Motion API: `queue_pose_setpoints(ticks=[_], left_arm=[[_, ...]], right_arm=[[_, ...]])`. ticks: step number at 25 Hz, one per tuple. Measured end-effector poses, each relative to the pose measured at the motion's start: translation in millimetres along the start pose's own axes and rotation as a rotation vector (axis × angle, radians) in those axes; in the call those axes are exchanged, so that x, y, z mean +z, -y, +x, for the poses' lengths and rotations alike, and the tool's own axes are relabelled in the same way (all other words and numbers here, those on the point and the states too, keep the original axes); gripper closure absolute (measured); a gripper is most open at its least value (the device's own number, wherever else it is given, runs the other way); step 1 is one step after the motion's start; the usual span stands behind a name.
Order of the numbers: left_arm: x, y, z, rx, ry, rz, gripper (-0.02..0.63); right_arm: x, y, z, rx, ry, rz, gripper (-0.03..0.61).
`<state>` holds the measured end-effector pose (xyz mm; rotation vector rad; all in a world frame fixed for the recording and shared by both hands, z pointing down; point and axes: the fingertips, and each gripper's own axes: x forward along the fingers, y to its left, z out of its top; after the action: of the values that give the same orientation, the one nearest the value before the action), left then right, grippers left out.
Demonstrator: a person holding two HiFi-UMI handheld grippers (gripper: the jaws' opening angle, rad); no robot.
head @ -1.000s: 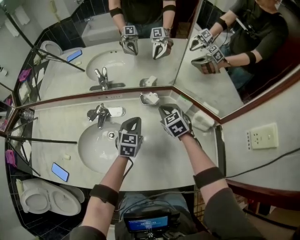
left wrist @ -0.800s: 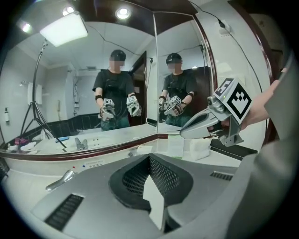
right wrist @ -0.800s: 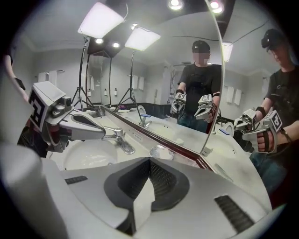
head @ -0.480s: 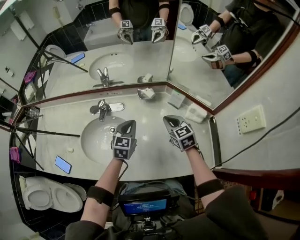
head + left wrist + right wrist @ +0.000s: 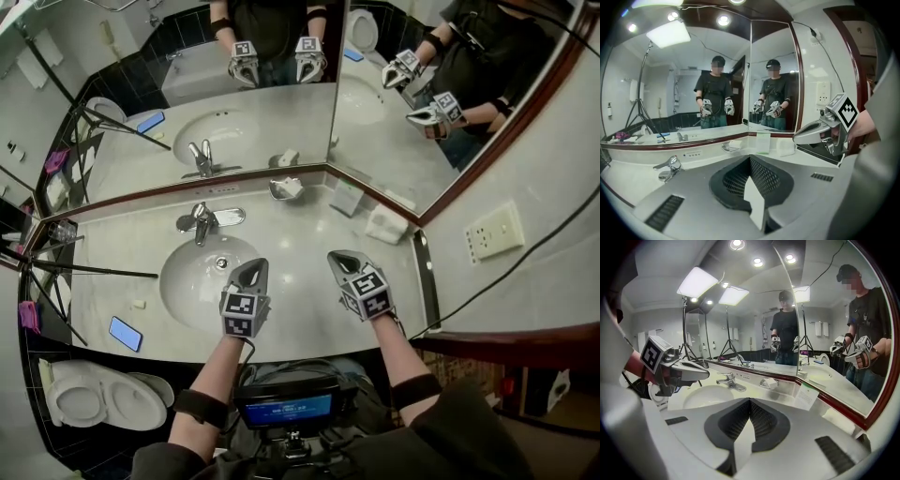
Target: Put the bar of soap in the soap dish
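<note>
The metal soap dish (image 5: 277, 191) sits on the counter against the mirror, right of the tap, with the white bar of soap (image 5: 291, 187) lying in it. The dish (image 5: 725, 148) and its soap (image 5: 735, 144) also show in the left gripper view, and the dish (image 5: 764, 383) and soap (image 5: 772, 383) in the right gripper view. My left gripper (image 5: 254, 265) is over the basin's front right rim, shut and empty. My right gripper (image 5: 337, 257) hovers over bare counter beside it, shut and empty. Both are well short of the dish.
The tap (image 5: 200, 223) stands behind the oval basin (image 5: 192, 281). A folded card (image 5: 345, 199) and a white folded cloth (image 5: 386, 225) sit in the right corner. A phone (image 5: 124, 333) and tripod legs (image 5: 94, 270) occupy the counter's left. The toilet (image 5: 94, 398) is below.
Both grippers have drawn back from the dish toward the counter's front edge. The soap stays in the dish throughout.
</note>
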<state>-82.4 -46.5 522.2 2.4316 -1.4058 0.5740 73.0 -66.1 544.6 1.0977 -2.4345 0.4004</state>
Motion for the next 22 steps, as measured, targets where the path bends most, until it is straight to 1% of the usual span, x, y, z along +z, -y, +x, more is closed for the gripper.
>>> queue_pose_setpoints(ticks=[3,7,11,14,17,22], left_arm=[[-2.6,1.9,-0.7,0.0,0.003,-0.013,0.617],[-7.6,3.1,1.1,0.006,-0.001,0.003,0.617],[-9.8,-0.2,6.0,0.01,-0.008,0.006,0.617],[-8.3,-5.4,12.6,0.012,-0.01,0.008,0.617],[-5.5,-11.7,23.1,0.013,-0.012,0.011,0.617],[-0.1,-23.3,45.3,0.013,-0.017,0.014,0.617]], right_arm=[[-3.0,-1.5,0.5,-0.002,-0.008,-0.001,0.56],[-7.9,-0.3,5.6,-0.004,-0.025,0.0,0.558],[-6.6,8.3,18.0,-0.038,-0.053,-0.049,0.557],[4.0,10.9,30.8,-0.047,-0.087,-0.092,0.552],[15.8,17.0,50.3,-0.043,-0.113,-0.123,0.465],[33.0,39.4,99.0,-0.048,-0.158,-0.206,0.38]])
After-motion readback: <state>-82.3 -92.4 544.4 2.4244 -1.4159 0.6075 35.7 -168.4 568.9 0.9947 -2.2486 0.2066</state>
